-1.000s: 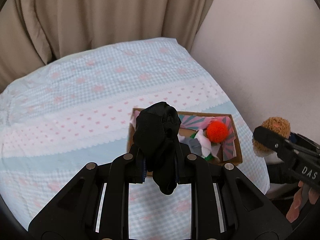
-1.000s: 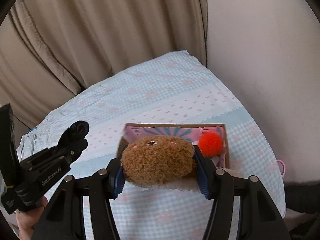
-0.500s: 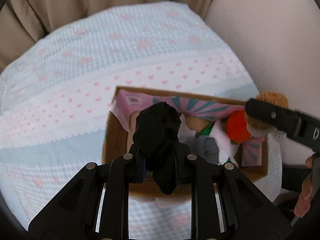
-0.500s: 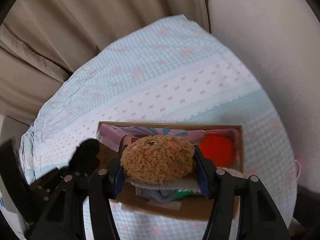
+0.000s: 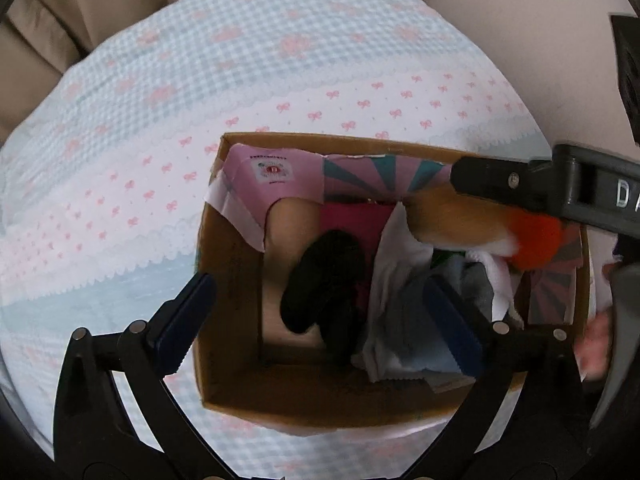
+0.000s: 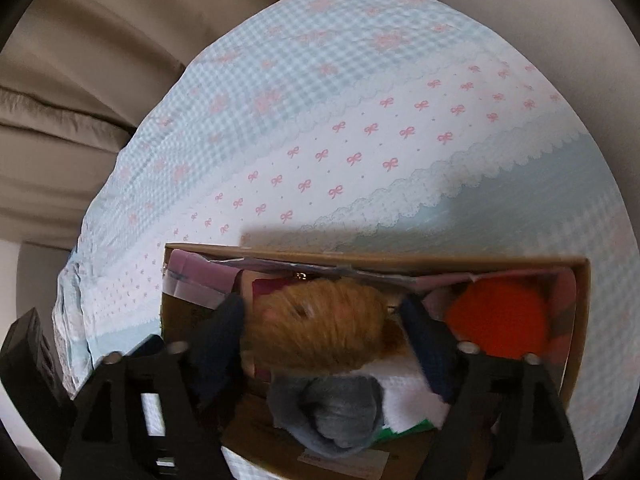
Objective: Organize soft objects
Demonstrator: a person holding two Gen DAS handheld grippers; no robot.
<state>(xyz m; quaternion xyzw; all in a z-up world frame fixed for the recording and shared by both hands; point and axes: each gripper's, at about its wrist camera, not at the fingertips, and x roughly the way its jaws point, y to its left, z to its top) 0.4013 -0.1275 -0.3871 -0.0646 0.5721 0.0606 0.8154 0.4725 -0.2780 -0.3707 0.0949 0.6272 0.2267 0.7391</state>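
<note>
A cardboard box [image 5: 228, 264] [image 6: 578, 320] sits on the bed and holds soft things. My left gripper [image 5: 320, 320] is open above the box; the black sock bundle [image 5: 320, 284] lies loose inside, between the fingers. My right gripper [image 6: 324, 344] hangs over the box with its fingers wide, and the brown plush toy [image 6: 320, 324] is blurred between them, free of the pads. The plush also shows in the left wrist view [image 5: 452, 220] under the right gripper's finger [image 5: 500, 180]. An orange pompom [image 6: 498, 320] [image 5: 536, 240] lies at the box's right end.
The box also holds a grey sock roll [image 6: 340, 412], white cloth [image 5: 400, 264] and a pink paper liner [image 5: 272, 176]. The blue-and-pink bedspread [image 5: 160, 120] surrounds it. Beige curtains [image 6: 60, 80] hang behind; a wall [image 5: 520, 20] stands at the right.
Both grippers came down over the box and opened. The black sock bundle dropped from the left gripper into the box; the brown plush has come loose from the right gripper.
</note>
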